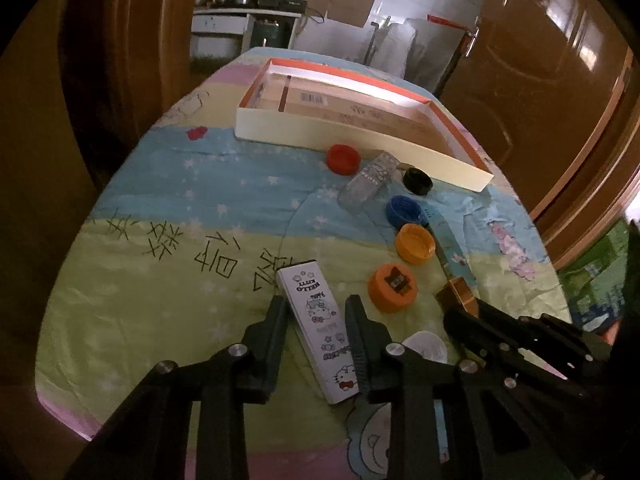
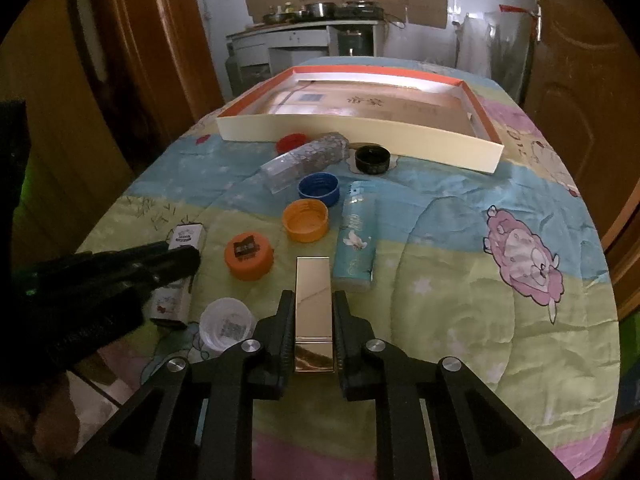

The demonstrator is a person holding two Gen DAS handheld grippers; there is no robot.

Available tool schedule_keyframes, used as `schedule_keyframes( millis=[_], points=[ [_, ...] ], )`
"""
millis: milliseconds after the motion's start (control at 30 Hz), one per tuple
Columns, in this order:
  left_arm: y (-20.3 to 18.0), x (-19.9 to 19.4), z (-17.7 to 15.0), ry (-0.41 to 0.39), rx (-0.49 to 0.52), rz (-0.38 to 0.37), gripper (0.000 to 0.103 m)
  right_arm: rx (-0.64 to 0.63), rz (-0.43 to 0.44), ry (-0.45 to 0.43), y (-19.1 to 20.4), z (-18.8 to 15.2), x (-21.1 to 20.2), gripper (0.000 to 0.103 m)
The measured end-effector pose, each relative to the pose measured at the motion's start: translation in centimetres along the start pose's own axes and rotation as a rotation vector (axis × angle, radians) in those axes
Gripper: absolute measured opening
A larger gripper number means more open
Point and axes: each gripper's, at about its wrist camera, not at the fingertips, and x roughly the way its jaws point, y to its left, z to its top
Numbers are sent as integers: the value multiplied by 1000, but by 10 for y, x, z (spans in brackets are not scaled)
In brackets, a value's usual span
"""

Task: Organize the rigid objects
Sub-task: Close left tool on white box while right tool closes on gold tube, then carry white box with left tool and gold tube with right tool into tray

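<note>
Grip status: While both grippers sat low over the near edge of the quilt-covered table, each had a box between its fingers.
Right gripper: clenched on the gold box, pads pressed flat against its two long sides.
Gold box: near edge of the table, just right of centre, long axis pointing toward the far edge.
Left gripper: jaws set either side of the white Hello Kitty box; the right pad appeared to touch, and contact on the left side could not be confirmed.
White Hello Kitty box: near edge, left of the gold box, lying skewed between the fingers.
Neighbours: orange cap and clear lid lay between the two boxes; blue carton just beside the gold box's far end.
Destination (judged): shallow tray at the far edge, mostly empty.
Step in hand (judged): secure both boxes, then lift.
Procedure, right: raise straight up, so the gold box does not drag against the blue carton.
Procedure, left: square the jaws to the skewed box before lifting; an angled grip may let it pivot.
Risk: glossy gold faces may slip; keep the hold firm.
</note>
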Motion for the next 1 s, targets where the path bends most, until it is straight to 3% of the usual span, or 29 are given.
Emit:
schedule_keyframes(
  millis=[67,167,233,367,433,533,833,1000],
  points=[
    [2,2,2,20,3,-16,30,1,2,1,0,-1,0,18],
    [-4,3,2,19,9,16,32,0,8,0,0,-1,0,18],
    [-11,4,-1,2,14,57,32,2,20,-2,1,-1,0,18],
    [-42,16,-7,-17,178,221,40,14,31,-4,0,-2,-1,18],
    [-46,17,-10,-50,214,251,40,20,33,-5,-1,-2,-2,18],
    [-36,15,-8,-67,173,228,29,24,28,-11,-3,-2,-4,18],
    [-23,6,-6,-90,135,145,27,20,24,-61,-5,-1,-16,18],
    [-24,-11,3,-140,136,152,26,29,35,-88,-8,4,-27,18]
  ],
)
